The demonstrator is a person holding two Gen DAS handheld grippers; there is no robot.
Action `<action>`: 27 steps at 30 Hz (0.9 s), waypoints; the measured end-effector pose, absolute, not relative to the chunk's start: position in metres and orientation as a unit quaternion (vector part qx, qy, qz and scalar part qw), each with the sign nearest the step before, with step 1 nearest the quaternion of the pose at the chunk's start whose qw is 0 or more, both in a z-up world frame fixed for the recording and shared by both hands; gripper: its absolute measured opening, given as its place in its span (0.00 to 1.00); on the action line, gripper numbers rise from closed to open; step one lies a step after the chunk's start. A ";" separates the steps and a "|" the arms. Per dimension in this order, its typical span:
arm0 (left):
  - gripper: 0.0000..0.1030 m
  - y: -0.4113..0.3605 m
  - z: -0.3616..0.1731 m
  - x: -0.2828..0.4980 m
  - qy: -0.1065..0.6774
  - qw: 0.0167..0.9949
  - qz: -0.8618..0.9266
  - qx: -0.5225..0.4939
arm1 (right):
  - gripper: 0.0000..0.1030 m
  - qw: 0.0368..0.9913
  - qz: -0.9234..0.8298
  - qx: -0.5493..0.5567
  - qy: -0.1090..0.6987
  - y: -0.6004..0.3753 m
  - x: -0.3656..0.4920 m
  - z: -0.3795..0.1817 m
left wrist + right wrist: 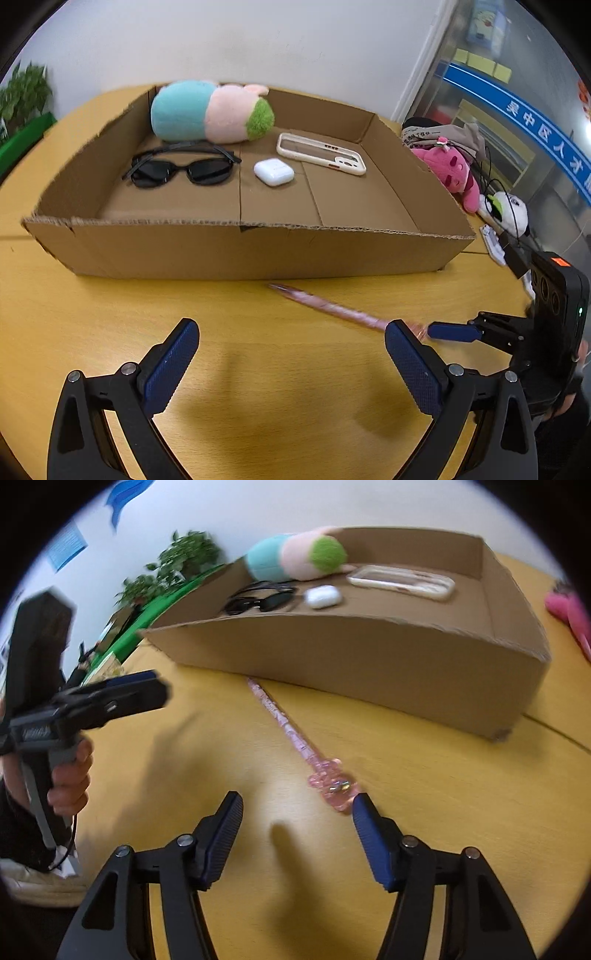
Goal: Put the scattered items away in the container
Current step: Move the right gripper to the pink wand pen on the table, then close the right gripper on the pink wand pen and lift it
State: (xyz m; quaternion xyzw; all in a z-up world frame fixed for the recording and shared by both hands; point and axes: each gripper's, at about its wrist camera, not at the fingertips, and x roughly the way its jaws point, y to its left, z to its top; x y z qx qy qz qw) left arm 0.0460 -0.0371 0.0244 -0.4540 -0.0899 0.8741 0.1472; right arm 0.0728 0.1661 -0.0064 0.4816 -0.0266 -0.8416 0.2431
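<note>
Now both tongs, left (291, 363) and right (297, 836), gape empty, the pen (295, 738) just ahead of the right, needing closing on it before the box (369, 657).

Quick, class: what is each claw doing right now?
Left claw: open, holding nothing.
Right claw: open, holding nothing; pen lies just ahead.

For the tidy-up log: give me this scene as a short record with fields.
container: cardboard box on the yellow table
in box: plush, sunglasses, earbud case, phone case
left out: pink pen, lying on the table in front of the box
left gripper: open, empty
right gripper: open, empty, pen's decorated end just ahead of its right finger
beside box: pink toy, white toy
</note>
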 end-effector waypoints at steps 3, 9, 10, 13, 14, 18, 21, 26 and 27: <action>0.99 -0.042 0.017 0.042 -0.120 0.141 0.863 -0.470 | 0.59 0.214 -0.852 0.477 -0.022 0.168 0.061 -0.004; 0.98 -0.031 0.008 0.036 -0.126 0.143 0.851 -0.490 | 0.39 0.229 -0.838 0.495 0.029 0.135 0.058 -0.014; 0.98 -0.030 0.006 0.036 -0.129 0.143 0.847 -0.495 | 0.27 0.230 -0.835 0.499 0.034 0.130 0.060 -0.013; 0.85 -0.024 -0.004 0.032 -0.136 0.140 0.831 -0.520 | 0.20 0.221 -0.829 0.514 0.022 0.123 0.065 -0.013; 0.76 -0.022 -0.009 0.031 -0.139 0.142 0.824 -0.531 | 0.20 0.217 -0.829 0.516 0.021 0.120 0.068 -0.014; 0.50 -0.010 -0.013 0.029 -0.143 0.164 0.816 -0.536 | 0.19 0.223 -0.828 0.515 -0.007 0.111 0.083 -0.015; 0.18 -0.008 -0.018 0.027 -0.151 0.170 0.805 -0.547 | 0.18 0.232 -0.833 0.501 -0.034 0.105 0.096 -0.014; 0.14 -0.011 -0.012 0.031 -0.150 0.171 0.808 -0.544 | 0.15 0.243 -0.841 0.479 -0.063 0.096 0.110 -0.006; 0.13 -0.012 -0.009 0.032 -0.152 0.174 0.809 -0.540 | 0.15 0.244 -0.840 0.481 -0.062 0.095 0.109 -0.006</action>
